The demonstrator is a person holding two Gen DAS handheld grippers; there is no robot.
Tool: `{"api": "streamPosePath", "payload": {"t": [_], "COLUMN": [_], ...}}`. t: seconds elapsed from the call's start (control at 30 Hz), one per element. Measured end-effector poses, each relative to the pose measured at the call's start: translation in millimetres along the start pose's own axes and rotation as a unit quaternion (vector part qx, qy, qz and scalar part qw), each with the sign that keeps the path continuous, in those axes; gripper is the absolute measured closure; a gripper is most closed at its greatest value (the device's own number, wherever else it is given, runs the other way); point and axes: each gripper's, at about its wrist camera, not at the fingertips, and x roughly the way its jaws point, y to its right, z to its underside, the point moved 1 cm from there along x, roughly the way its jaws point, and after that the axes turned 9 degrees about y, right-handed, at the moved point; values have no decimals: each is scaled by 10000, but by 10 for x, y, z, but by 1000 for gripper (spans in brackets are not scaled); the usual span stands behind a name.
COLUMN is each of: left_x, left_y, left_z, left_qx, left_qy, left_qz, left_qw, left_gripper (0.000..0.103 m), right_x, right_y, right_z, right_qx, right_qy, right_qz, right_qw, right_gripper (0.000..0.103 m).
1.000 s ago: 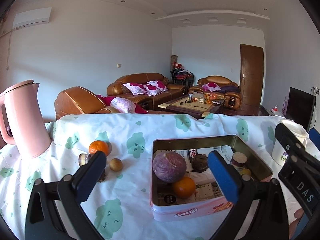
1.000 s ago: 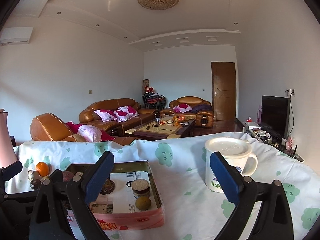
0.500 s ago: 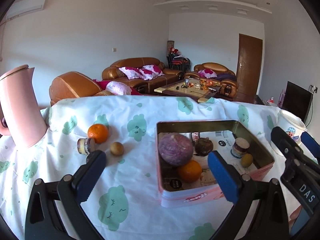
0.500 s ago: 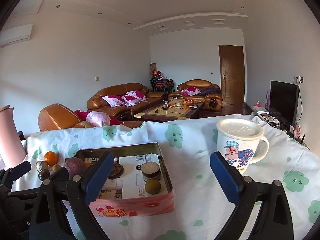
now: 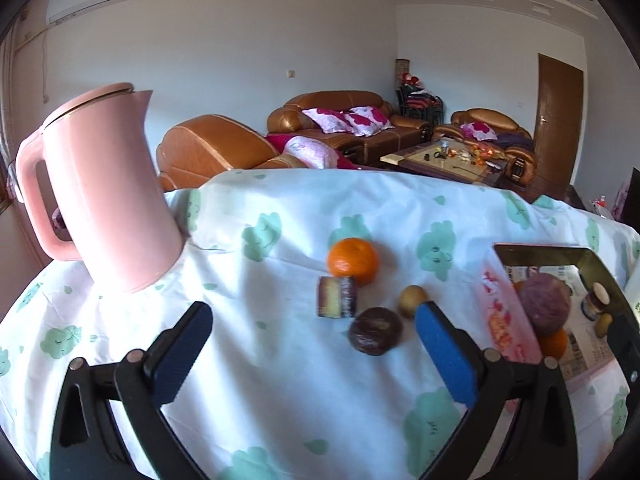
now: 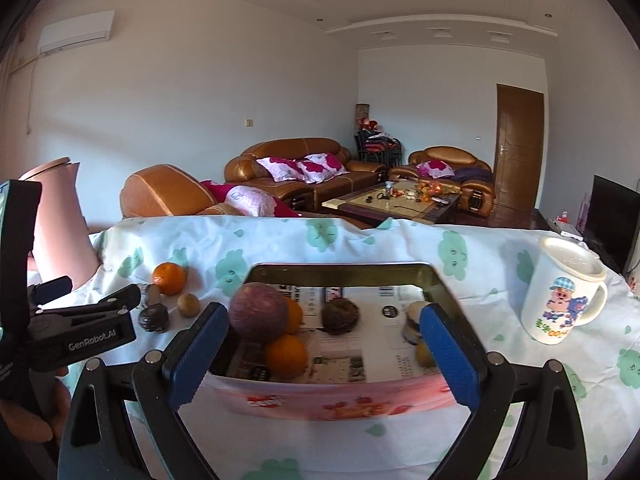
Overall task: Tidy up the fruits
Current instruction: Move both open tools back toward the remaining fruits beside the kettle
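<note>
On the cloud-print cloth lie an orange (image 5: pixel 353 261), a cut purple piece with yellow flesh (image 5: pixel 337 296), a small tan fruit (image 5: pixel 412 300) and a dark brown fruit (image 5: pixel 375 336). My left gripper (image 5: pixel 312 356) hovers open just in front of them, holding nothing. The pink tin box (image 6: pixel 340 398) holds a large purple fruit (image 6: pixel 258 317), two oranges (image 6: pixel 285 356), a dark fruit (image 6: pixel 340 315) and smaller pieces by its right wall. My right gripper (image 6: pixel 324 356) is open at the tin's front wall, empty. The left gripper (image 6: pixel 86 320) shows at the left of the right wrist view.
A pink kettle (image 5: pixel 108 200) stands at the table's back left. A white cartoon mug (image 6: pixel 564 296) with a lid stands right of the tin. The table's far edge drops toward sofas and a coffee table. A hand (image 6: pixel 28 416) holds the left gripper.
The left gripper swung left and closer to the loose fruits, with the tin now at its right edge. The right gripper moved left and tilted down over the tin.
</note>
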Motion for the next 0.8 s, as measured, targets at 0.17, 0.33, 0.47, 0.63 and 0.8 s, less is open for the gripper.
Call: {"api": "streamPosePath", "payload": {"t": [0.17, 0.33, 0.47, 0.63, 0.8], "left_x": [184, 311, 350, 358, 351], "left_y": [-535, -920, -965, -942, -947], "left_z": [-61, -20, 5, -13, -37], "left_qx": [-124, -369, -433, -169, -283], "left_qy": [-113, -347, -463, -482, -504], "left_qz": [-914, -1335, -1301, -1438, -1284], "left_qw": [9957, 9898, 9895, 9883, 9900], "left_gripper": [0, 0, 0, 0, 0], "right_x": [160, 437, 729, 1109, 1331], "right_y": [-424, -927, -1261, -1399, -1417], "right_z": [-18, 1, 89, 223, 300], "right_qx": [-61, -195, -392, -174, 42], "right_qy": [-206, -730, -1212, -1968, -2329], "right_qz": [-660, -1325, -1599, -1780, -1828], "right_qw": [9976, 9883, 9789, 9640, 9552], "right_gripper": [5, 5, 43, 50, 62]}}
